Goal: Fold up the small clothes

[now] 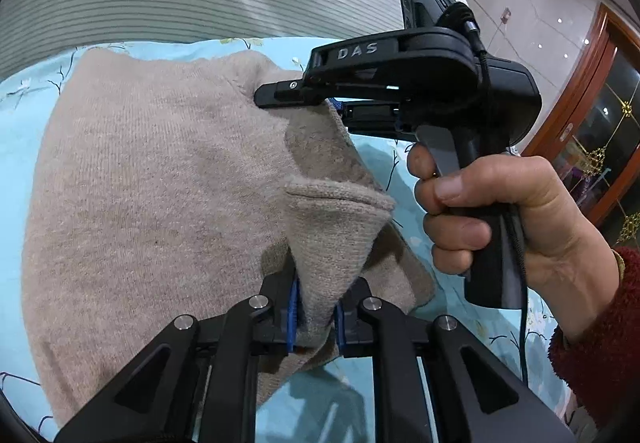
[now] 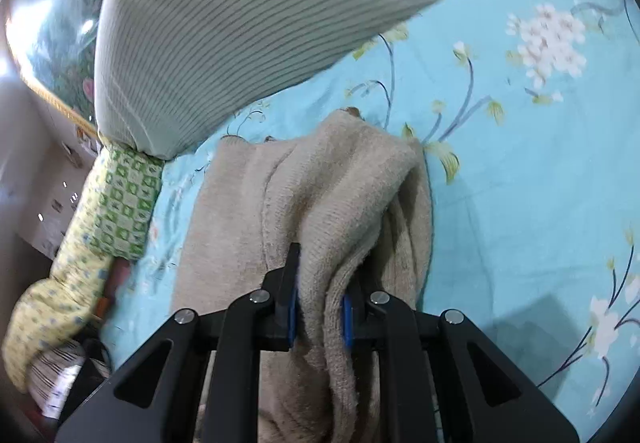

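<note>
The beige knit garment (image 1: 160, 171) is spread on the turquoise floral sheet (image 1: 24, 91), centre-left of the left wrist view. One fold is clamped by the left gripper (image 1: 316, 315) at bottom centre. Another edge is pinched by the right gripper (image 2: 320, 307), held by a hand (image 1: 500, 211) at right.

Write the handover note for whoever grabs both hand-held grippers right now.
Left hand-held gripper: shut on a raised edge of the beige sweater.
Right hand-held gripper: shut on a bunched edge of the same sweater, farther along it.
Sweater: mostly flat on the blue floral sheet, gripped side lifted.
Done: both grips taken.
Left: probably carry the lifted side across, lay it flat, release, finish folding.
</note>
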`<action>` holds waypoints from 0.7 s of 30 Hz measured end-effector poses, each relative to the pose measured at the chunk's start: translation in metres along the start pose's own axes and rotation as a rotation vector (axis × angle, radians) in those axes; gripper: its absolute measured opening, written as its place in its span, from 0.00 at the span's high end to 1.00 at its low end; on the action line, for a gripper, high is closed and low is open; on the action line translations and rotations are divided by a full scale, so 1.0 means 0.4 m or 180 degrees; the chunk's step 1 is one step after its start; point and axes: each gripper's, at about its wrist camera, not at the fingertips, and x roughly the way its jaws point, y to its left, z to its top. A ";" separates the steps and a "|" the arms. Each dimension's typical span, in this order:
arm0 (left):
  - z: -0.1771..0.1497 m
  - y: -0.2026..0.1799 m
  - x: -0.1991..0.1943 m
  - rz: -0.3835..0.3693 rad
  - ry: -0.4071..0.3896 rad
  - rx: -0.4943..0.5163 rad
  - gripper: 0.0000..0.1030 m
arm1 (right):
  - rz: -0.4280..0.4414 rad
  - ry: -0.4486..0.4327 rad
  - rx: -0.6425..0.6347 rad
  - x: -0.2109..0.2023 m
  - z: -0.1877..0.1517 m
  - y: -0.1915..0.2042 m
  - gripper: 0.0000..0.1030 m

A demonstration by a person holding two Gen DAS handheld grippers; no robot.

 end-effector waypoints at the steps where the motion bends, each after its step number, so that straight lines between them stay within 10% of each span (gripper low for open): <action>1: -0.003 -0.008 -0.001 -0.0009 0.0014 -0.0001 0.86 | -0.0071 0.0008 -0.0047 0.005 -0.001 0.006 0.83; 7: 0.007 -0.011 0.011 -0.0036 0.0084 -0.0077 0.78 | -0.0269 0.0025 -0.0030 0.000 -0.009 0.009 0.77; 12: 0.004 -0.011 -0.023 -0.0189 0.0158 -0.0045 0.62 | -0.0580 -0.0138 -0.0021 -0.054 -0.023 0.017 0.49; 17: 0.000 0.025 -0.138 -0.0160 0.0043 -0.0001 0.40 | -0.0417 -0.0260 0.0009 -0.112 -0.050 0.027 0.21; 21: 0.023 0.126 -0.196 0.0058 -0.0022 -0.0191 0.38 | -0.0277 -0.0108 -0.0001 -0.092 -0.069 0.027 0.17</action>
